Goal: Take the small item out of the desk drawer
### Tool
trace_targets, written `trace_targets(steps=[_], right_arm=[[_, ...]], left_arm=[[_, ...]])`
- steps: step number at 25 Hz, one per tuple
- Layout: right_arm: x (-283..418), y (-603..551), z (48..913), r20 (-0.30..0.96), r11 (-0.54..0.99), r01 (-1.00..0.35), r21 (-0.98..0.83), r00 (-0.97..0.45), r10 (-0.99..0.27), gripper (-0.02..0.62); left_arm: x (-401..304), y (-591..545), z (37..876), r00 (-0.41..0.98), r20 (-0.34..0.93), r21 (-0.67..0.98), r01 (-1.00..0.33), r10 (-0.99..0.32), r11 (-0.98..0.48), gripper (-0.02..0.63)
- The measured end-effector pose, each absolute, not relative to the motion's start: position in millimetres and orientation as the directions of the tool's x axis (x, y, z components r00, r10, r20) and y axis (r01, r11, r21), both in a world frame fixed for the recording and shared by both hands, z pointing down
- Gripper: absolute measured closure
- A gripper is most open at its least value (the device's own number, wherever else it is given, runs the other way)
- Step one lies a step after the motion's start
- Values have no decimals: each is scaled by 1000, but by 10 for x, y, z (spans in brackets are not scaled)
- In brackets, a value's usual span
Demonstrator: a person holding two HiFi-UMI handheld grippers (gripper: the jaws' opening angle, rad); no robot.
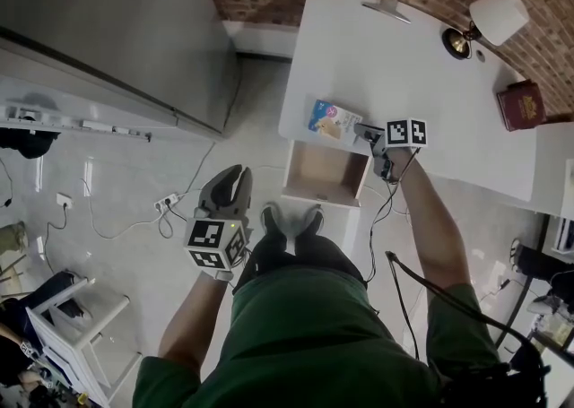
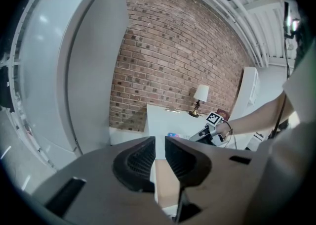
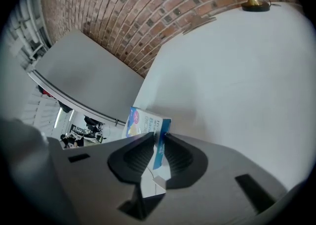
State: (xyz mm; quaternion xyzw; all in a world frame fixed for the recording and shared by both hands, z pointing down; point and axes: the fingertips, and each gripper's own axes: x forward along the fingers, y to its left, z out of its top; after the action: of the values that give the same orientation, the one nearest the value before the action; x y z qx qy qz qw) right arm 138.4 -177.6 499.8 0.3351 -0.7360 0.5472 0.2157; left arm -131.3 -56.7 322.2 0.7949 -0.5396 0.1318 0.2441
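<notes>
A small blue and white box (image 1: 332,119) lies at the front edge of the white desk (image 1: 404,65), just above the pulled-out drawer (image 1: 323,173), whose wooden inside looks bare. My right gripper (image 1: 363,133) is at the box's right end. In the right gripper view the box (image 3: 143,120) rests on the desk (image 3: 237,80) with its blue side between the slightly parted jaws of the right gripper (image 3: 158,142). My left gripper (image 1: 235,177) hangs over the floor left of the drawer. Its jaws (image 2: 159,150) stand a narrow gap apart with nothing between them.
A table lamp (image 1: 489,21) and a dark red book (image 1: 522,103) stand at the desk's far right. A grey cabinet (image 1: 108,30) fills the left. A power strip with cables (image 1: 166,204) lies on the floor. The person's feet (image 1: 289,218) are in front of the drawer.
</notes>
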Motion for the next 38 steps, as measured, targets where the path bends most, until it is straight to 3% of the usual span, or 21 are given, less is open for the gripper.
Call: trace_targets(steps=[5, 10, 15, 20, 24, 31, 38], right_arm=[[1372, -1806, 5079, 698, 170, -743, -647, -667, -259, 523], [1432, -1863, 4971, 664, 127, -734, -667, -663, -346, 468], [1544, -1905, 4665, 624, 131, -733, -667, -647, -439, 469], [1677, -1972, 4115, 616, 240, -824, -514, -549, -565, 503], [1660, -1980, 3398, 519, 311, -834, -456, -533, -668, 555], [1449, -1857, 1971, 305, 437, -865, -246, -497, -813, 569], [1285, -1563, 857, 78, 475, -877, -75, -480, -874, 591]], left_arm=[[-1289, -589, 3230, 379, 476, 255, -923, -793, -288, 551], [-1280, -611, 3200, 387, 470, 252, -920, -793, -299, 551], [-1240, -668, 3146, 398, 458, 255, -916, -795, -311, 551], [-1153, -792, 2954, 419, 416, 249, -906, -807, -342, 551], [-1096, -955, 2604, 432, 350, 211, -901, -831, -380, 551], [-1133, -1245, 1828, 437, 216, 127, -899, -873, -418, 551], [-974, -1386, 1187, 460, 97, 90, -887, -882, -453, 551]])
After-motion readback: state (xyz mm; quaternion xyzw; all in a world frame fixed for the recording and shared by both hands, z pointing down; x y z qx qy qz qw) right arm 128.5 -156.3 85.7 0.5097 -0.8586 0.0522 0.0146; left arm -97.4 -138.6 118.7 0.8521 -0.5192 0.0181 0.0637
